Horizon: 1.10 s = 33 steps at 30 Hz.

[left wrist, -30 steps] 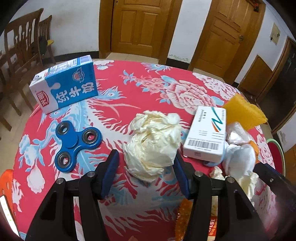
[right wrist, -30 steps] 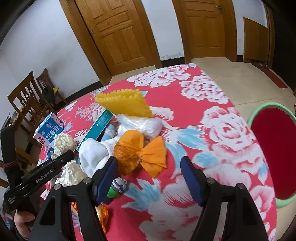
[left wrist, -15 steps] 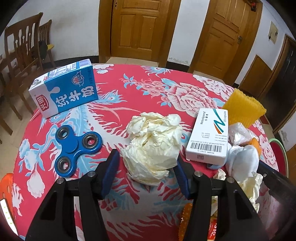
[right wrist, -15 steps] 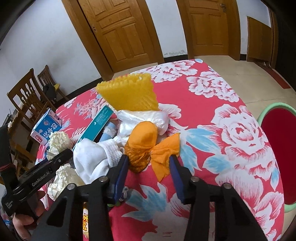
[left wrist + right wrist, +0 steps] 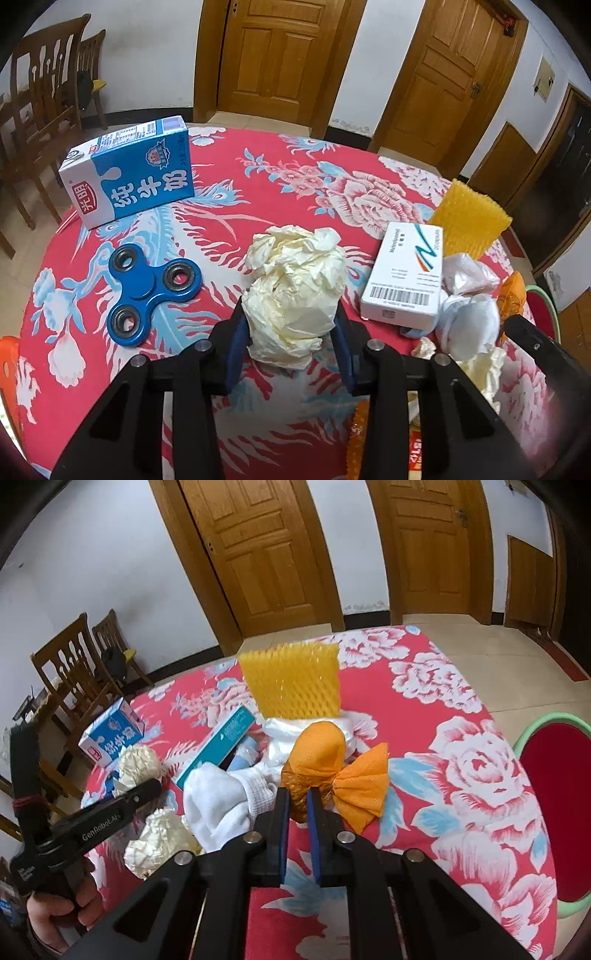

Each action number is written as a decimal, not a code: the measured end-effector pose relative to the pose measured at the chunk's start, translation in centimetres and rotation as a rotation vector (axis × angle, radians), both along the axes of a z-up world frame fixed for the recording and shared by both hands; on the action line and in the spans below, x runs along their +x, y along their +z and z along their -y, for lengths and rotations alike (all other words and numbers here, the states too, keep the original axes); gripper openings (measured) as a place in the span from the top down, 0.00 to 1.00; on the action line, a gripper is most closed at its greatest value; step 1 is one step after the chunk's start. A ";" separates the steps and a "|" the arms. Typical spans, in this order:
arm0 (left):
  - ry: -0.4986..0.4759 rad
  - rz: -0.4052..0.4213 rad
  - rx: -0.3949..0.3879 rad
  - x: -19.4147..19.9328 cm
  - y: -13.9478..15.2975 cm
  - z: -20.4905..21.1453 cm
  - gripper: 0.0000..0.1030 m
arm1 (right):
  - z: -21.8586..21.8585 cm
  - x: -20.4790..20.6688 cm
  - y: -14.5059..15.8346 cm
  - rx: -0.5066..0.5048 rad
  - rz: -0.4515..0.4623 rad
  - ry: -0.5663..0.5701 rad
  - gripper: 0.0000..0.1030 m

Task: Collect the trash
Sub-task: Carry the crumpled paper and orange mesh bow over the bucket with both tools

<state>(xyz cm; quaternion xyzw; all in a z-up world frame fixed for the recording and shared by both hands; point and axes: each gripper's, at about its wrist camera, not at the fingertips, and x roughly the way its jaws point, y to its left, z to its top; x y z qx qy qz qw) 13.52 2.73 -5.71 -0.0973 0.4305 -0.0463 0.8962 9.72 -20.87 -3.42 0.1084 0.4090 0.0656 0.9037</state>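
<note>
A crumpled cream paper ball [image 5: 295, 273] lies on the red floral tablecloth [image 5: 258, 192]. My left gripper [image 5: 290, 308] has its blue pads against both sides of the ball, and its jaws are closing on it. In the right wrist view an orange net wrapper [image 5: 321, 753] lies in a heap of trash, and my right gripper [image 5: 298, 795] is shut on its near end. A hand holds the left gripper [image 5: 110, 812] at the left of that view, beside a second cream paper ball [image 5: 162, 838].
A blue milk carton [image 5: 136, 173] and a blue fidget spinner [image 5: 147, 288] lie to the left. A white barcoded box [image 5: 406, 280], yellow foam netting [image 5: 291, 679] and a white cloth [image 5: 221, 797] crowd the heap. A red stool with a green rim [image 5: 554, 812] stands off the table's right edge.
The left jaws have narrowed until the pads touch the paper ball. The right gripper's jaws went from wide open to shut on the orange net wrapper.
</note>
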 end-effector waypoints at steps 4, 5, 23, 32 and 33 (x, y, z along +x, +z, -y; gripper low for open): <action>-0.013 0.027 -0.012 -0.6 1.0 0.1 0.60 | 0.3 -0.5 0.9 0.006 0.023 0.001 0.89; -0.018 0.035 -0.013 -0.8 1.4 0.2 0.60 | 0.3 -0.7 1.2 0.009 0.026 0.003 0.89; -0.131 0.108 -0.023 -4.2 6.3 4.8 0.60 | 4.7 -5.4 4.0 0.024 0.078 -0.101 0.89; -0.240 0.112 -0.025 -5.0 7.3 9.7 0.60 | 9.9 -8.2 4.8 0.013 0.110 -0.219 0.89; -0.254 0.111 -0.024 -5.1 7.3 10.4 0.60 | 10.5 -8.3 4.8 0.015 0.110 -0.230 0.89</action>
